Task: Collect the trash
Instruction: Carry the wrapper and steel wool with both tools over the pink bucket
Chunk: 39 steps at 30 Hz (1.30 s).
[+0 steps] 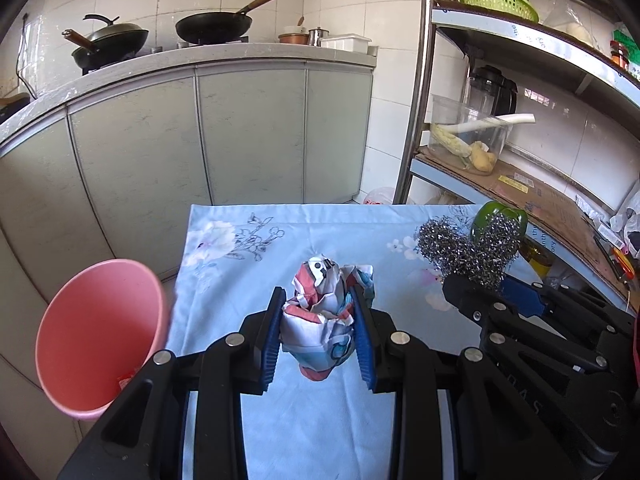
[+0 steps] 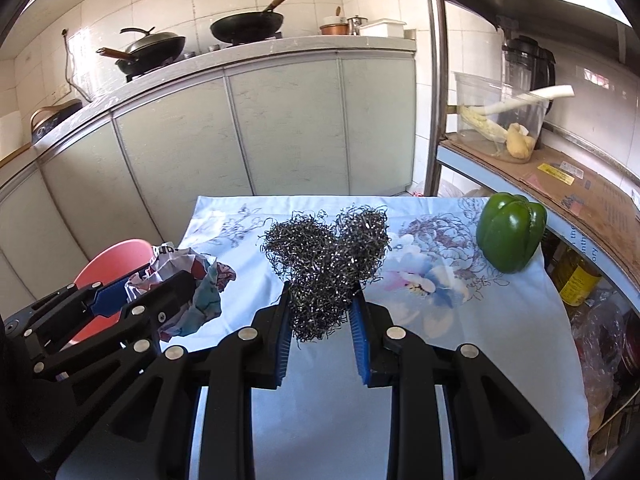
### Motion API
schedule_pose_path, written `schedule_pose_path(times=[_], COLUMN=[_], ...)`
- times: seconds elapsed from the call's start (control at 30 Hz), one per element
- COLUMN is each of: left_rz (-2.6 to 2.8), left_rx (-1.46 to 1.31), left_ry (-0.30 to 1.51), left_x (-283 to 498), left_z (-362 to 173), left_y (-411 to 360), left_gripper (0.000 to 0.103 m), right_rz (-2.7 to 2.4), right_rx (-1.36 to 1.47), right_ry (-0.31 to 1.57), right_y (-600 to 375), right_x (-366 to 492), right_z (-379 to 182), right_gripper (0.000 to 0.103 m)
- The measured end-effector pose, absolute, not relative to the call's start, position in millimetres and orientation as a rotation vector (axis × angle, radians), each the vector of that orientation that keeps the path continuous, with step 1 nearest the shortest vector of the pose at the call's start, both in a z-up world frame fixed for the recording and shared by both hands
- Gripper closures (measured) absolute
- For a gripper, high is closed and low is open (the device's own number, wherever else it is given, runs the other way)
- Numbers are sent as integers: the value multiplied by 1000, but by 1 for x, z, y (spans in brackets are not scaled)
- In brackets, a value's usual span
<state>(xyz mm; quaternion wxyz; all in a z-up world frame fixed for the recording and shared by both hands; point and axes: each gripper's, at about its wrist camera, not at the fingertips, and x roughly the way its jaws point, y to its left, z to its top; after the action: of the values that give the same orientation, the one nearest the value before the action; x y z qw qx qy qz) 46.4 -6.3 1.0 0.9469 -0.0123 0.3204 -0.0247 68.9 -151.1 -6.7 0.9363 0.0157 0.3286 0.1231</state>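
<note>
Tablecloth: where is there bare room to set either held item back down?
The tablecloth is bare between the steel wool and green pepper, and along its far edge. It is crowded at the left edge, where the left gripper holds crumpled paper near the pink bin.

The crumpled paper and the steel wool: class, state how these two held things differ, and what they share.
1. The crumpled paper is smooth sheet printed white, red and blue; the steel wool is a grey tangle of wire.
2. The paper sits in the left gripper; the wool in the right gripper.
3. The paper is nearer the pink bin; the wool nearer the green pepper.
Shared: both are clamped between blue pads above the tablecloth.
</note>
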Motion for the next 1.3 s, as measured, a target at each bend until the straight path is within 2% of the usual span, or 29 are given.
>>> schedule_pose_path(times=[0.73,1.3], left_rz=[72,212], left_rx=[-98,-177], left_ry=[675,637], left_x=[10,-6], left_z=[-8,-1], left_y=[52,125], left_gripper=[72,72], right_rz=[391,572], right_rx=[-7,-90], right_ry=[680,689], right_y=[-102,-32], right_x=[47,51], right_z=[-10,-12], right_gripper=[76,76])
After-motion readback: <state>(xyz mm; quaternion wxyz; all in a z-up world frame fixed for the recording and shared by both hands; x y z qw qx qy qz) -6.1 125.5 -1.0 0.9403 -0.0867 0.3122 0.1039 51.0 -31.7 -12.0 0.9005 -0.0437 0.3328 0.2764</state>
